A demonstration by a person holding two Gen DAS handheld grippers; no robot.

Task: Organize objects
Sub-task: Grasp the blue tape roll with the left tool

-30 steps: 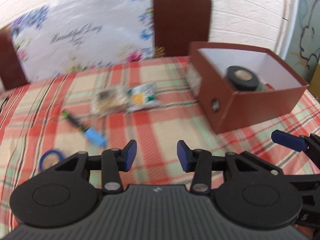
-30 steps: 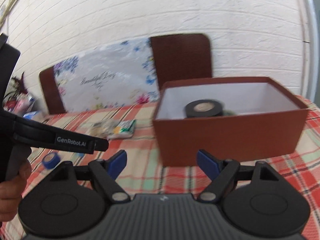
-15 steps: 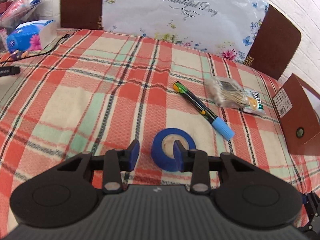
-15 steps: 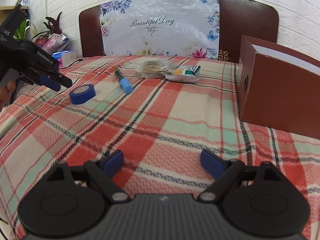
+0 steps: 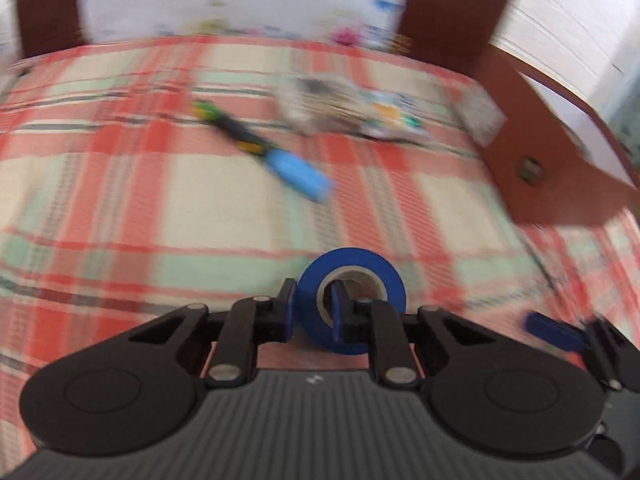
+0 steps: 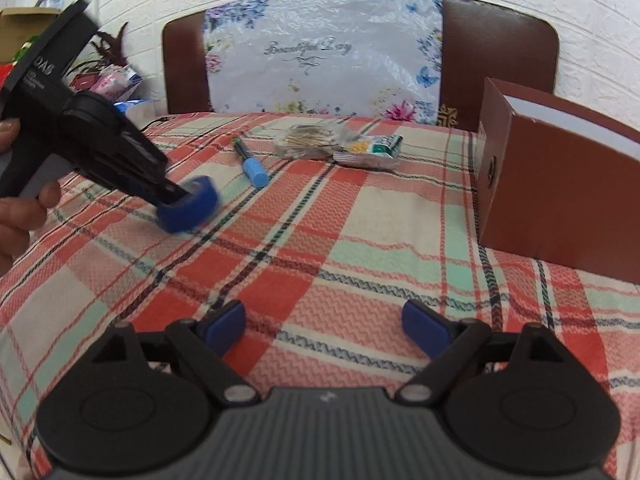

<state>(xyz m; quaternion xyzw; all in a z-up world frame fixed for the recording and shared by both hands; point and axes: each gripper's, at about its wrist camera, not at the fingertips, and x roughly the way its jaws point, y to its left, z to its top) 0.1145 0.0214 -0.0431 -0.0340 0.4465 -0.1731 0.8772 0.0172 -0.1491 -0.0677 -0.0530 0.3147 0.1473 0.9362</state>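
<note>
The round blue roll of tape (image 5: 352,296) sits low center in the left wrist view, tipped up off the plaid-cloth worktop (image 5: 224,200). The left tool (image 5: 311,312) has just been closing and now pinches the roll's wall, one finger inside the hole. The right tool (image 6: 323,326) is spread wide, holding nothing. The brown cardboard box (image 6: 560,184) is mid right.
</note>
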